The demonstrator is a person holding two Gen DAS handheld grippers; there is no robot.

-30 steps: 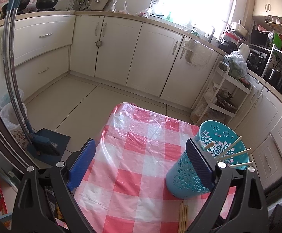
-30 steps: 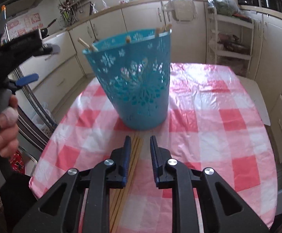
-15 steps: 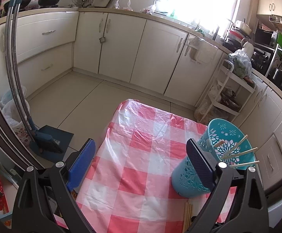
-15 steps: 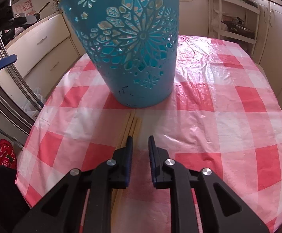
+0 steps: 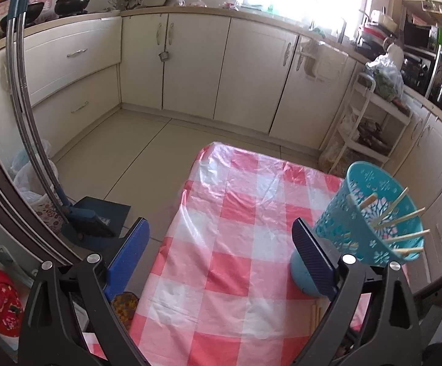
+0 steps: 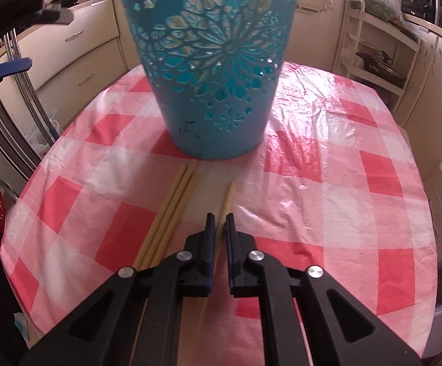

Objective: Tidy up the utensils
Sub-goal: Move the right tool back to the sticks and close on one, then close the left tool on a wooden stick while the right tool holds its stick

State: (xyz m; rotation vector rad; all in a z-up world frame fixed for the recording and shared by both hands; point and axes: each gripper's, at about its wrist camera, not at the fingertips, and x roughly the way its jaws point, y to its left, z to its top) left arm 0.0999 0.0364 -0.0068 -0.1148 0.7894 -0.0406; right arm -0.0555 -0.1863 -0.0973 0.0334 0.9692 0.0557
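A teal perforated holder stands on the pink checked tablecloth; it also shows in the left wrist view with several wooden chopsticks sticking out. My right gripper is shut on a single chopstick lying just in front of the holder. Three more chopsticks lie together to its left. My left gripper is open wide and empty, held above the table's left side; its right finger is in front of the holder.
The table's edges fall off to the floor on the left and far side. A white shelf rack stands beyond the table. A dustpan and broom lean at the left. Kitchen cabinets line the back.
My right gripper has moved down and forward and closed on one chopstick, pulled apart from the bundle. The left gripper has risen and drawn back a little, still open.
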